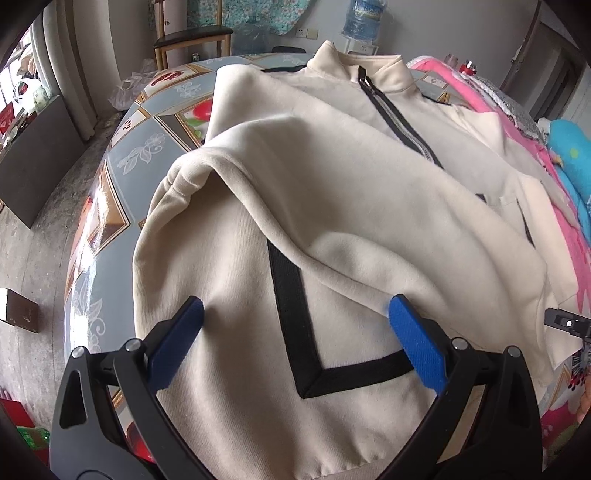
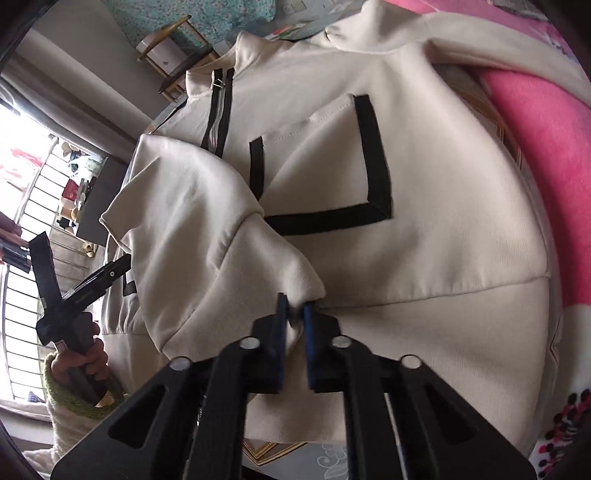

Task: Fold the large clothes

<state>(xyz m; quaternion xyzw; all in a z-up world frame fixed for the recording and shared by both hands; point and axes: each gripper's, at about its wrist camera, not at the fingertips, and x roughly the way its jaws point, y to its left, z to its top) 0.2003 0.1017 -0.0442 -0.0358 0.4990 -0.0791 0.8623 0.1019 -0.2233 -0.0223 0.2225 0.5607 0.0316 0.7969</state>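
Observation:
A cream zip-neck sweatshirt (image 1: 332,155) with black trim lies face up on the patterned table (image 1: 110,192). One sleeve (image 1: 369,221) is folded across its front. My left gripper (image 1: 295,310) is open, its blue pads just above the lower front on either side of a black stripe. In the right wrist view the sweatshirt (image 2: 424,240) fills the frame. My right gripper (image 2: 295,308) is shut on the cuff end of the folded sleeve (image 2: 207,229), over the hem band. The left gripper (image 2: 70,284) shows at the left, held in a hand.
Pink and blue blankets (image 1: 565,177) lie along the table's right side, and the pink one also shows in the right wrist view (image 2: 535,147). A wooden chair (image 1: 192,37) and water bottles (image 1: 362,18) stand beyond the far edge. The floor drops off at the left.

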